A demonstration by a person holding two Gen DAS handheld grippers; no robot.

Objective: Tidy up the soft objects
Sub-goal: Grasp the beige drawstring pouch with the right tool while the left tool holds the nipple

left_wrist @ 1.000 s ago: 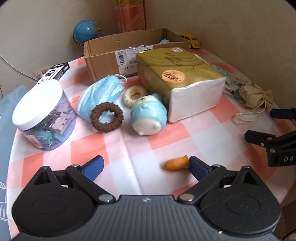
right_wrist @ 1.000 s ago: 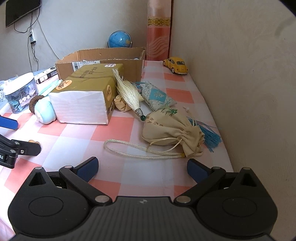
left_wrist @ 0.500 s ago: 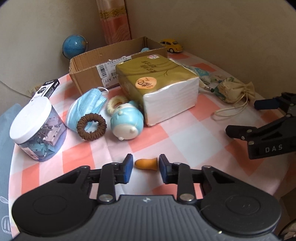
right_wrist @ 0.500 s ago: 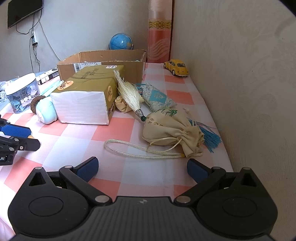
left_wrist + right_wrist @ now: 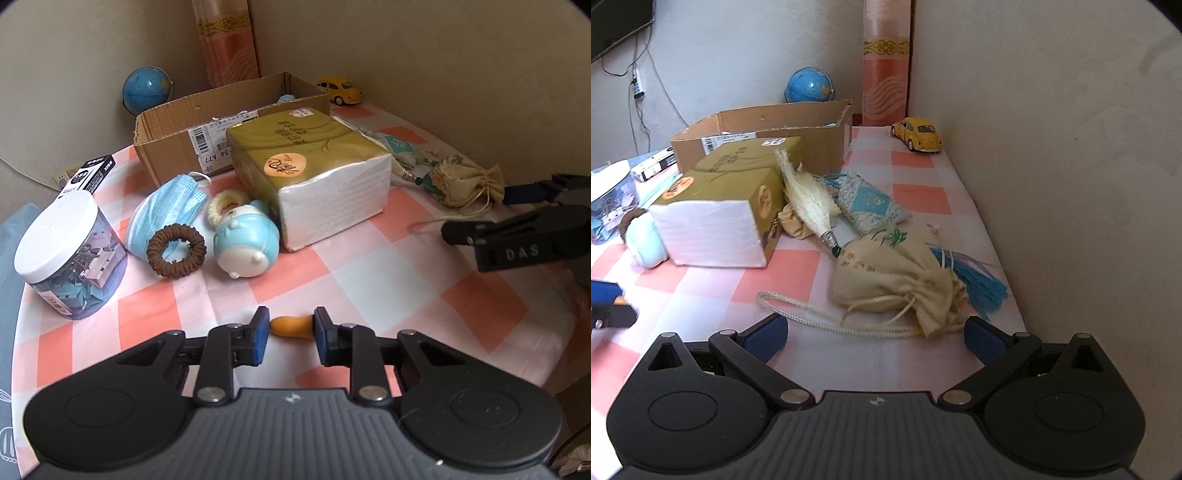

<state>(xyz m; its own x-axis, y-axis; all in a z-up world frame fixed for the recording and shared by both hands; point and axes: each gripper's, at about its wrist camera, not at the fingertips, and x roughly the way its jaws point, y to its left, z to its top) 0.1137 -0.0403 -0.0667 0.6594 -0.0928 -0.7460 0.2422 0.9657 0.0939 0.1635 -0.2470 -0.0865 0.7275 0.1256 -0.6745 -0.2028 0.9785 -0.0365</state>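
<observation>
Our left gripper (image 5: 288, 326) has its blue pads pressed against both ends of the small orange earplug (image 5: 291, 326), which now looks lifted off the checked tablecloth (image 5: 369, 280); from this low angle we cannot be sure whether it has cleared the cloth or only just left it. So we judge the step in hand to be the pick of this first soft piece, with the carry to come. The open cardboard box (image 5: 177, 147) at the back seems the likely place for it, and the way there passes over the blue squishy toy (image 5: 245, 245), the brown hair tie (image 5: 176, 250) and the face mask (image 5: 166, 210), with the tissue pack (image 5: 314, 173) just to the right, so we should rise well before moving forward and keep the squeeze light, since foam this small can pop out sideways.

Our right gripper (image 5: 875, 334) hangs with its jaws spread wide and nothing between them, just short of the beige drawstring pouch (image 5: 894, 273) and its looped cord (image 5: 798, 308).

Compared with a second ago, the left jaws have gone from wide open, with the earplug lying beside the right finger, to closed on it; half a second ago they were nearly shut around it. The right gripper has edged closer to the pouch.
</observation>
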